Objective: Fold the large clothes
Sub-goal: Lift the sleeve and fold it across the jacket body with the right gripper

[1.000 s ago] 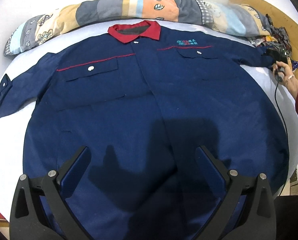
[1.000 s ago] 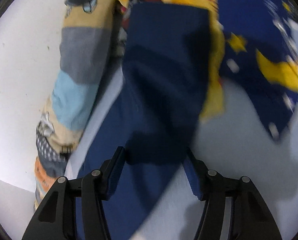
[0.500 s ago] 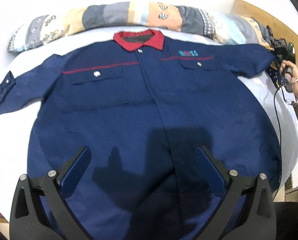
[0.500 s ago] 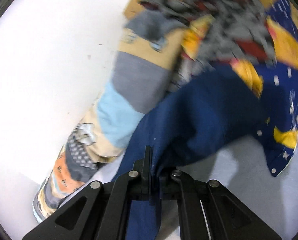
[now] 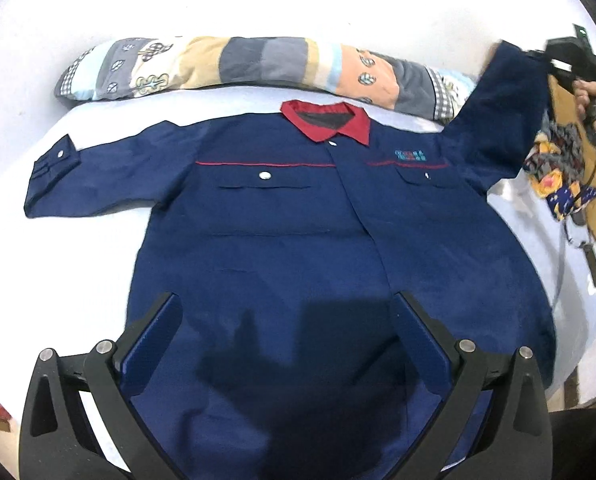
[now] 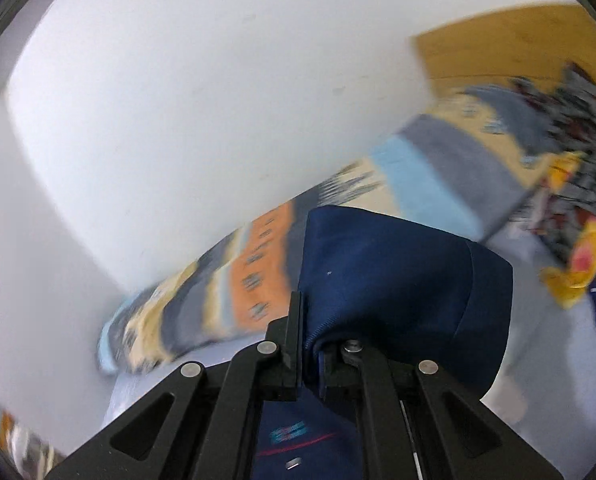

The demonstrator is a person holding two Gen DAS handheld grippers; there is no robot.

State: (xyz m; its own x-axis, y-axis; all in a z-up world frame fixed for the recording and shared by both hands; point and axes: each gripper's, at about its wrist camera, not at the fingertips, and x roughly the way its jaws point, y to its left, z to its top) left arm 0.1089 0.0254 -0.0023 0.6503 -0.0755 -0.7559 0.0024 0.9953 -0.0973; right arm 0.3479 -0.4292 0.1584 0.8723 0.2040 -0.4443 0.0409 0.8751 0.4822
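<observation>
A navy work shirt with a red collar lies front-up on a white bed. Its left sleeve lies flat. My left gripper is open and empty, held above the shirt's hem. My right gripper is shut on the cuff of the shirt's right sleeve. In the left wrist view that sleeve is lifted off the bed at the upper right, with the right gripper at its end.
A long patchwork pillow lies behind the collar against the white wall. Patterned cloth is bunched at the bed's right edge by a wooden headboard. A cable hangs at the right.
My right gripper shut on the right sleeve cuff and lifted it up off the bed. My left gripper stayed open and drew back and up, so more of the shirt shows.
</observation>
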